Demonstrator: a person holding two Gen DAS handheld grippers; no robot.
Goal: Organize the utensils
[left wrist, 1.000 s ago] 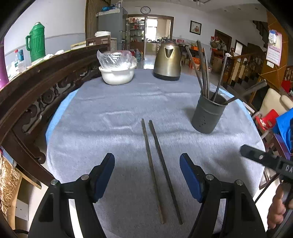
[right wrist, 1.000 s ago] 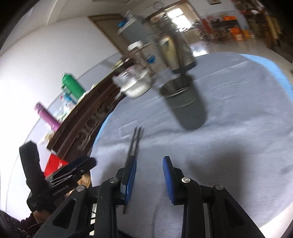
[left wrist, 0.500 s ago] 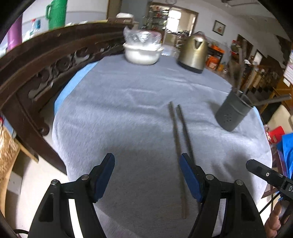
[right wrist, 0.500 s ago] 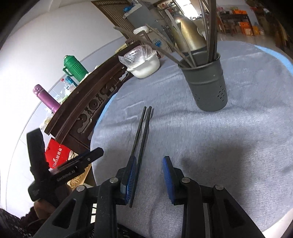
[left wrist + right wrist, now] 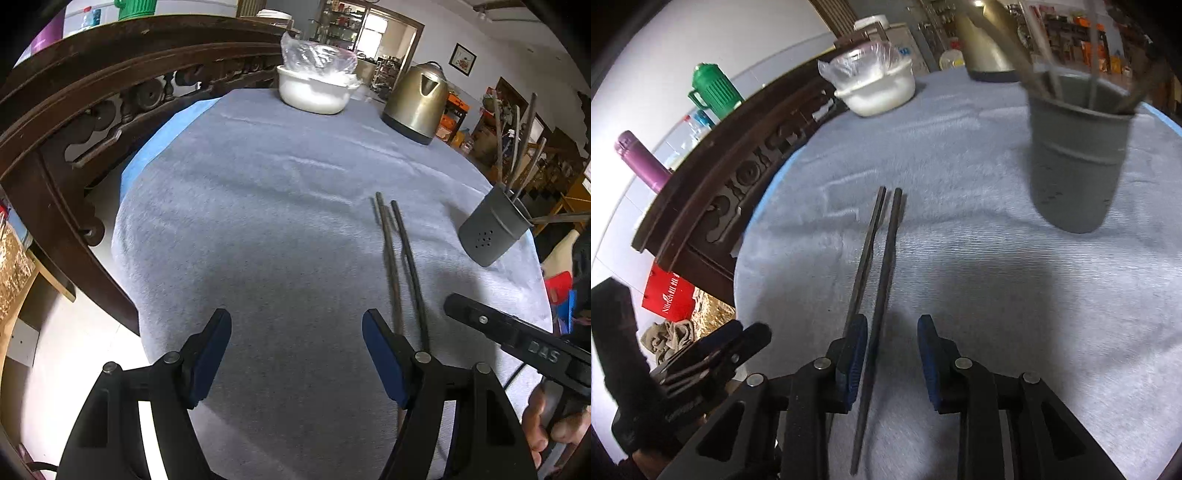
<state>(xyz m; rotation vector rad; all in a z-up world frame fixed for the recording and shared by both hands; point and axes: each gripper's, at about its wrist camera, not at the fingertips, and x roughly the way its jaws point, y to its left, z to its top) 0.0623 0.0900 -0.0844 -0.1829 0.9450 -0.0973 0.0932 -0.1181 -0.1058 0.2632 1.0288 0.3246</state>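
Note:
Two dark chopsticks (image 5: 400,258) lie side by side on the grey cloth, a short way apart. In the right wrist view my right gripper (image 5: 892,332) hangs low over their near ends. The right chopstick (image 5: 884,266) runs between its blue pads, close to the left pad with a gap to the right one. The left chopstick (image 5: 866,251) passes outside the left finger (image 5: 855,354). The jaws are closing and do not press on it. My left gripper (image 5: 295,332) stands wide open and holds nothing, left of the chopsticks. A grey utensil holder (image 5: 1078,155) with several chopsticks stands at the right.
A white bowl (image 5: 314,90) under plastic wrap and a metal kettle (image 5: 417,103) stand at the far side of the round table (image 5: 258,184). A carved dark wooden chair back (image 5: 92,85) curves along its left edge. A green jug (image 5: 714,90) and purple bottle (image 5: 639,158) stand behind it.
My right gripper has come forward and down over the chopsticks, so one now lies between its narrower jaws. My left gripper has slid left, leaving both chopsticks beyond its right finger.

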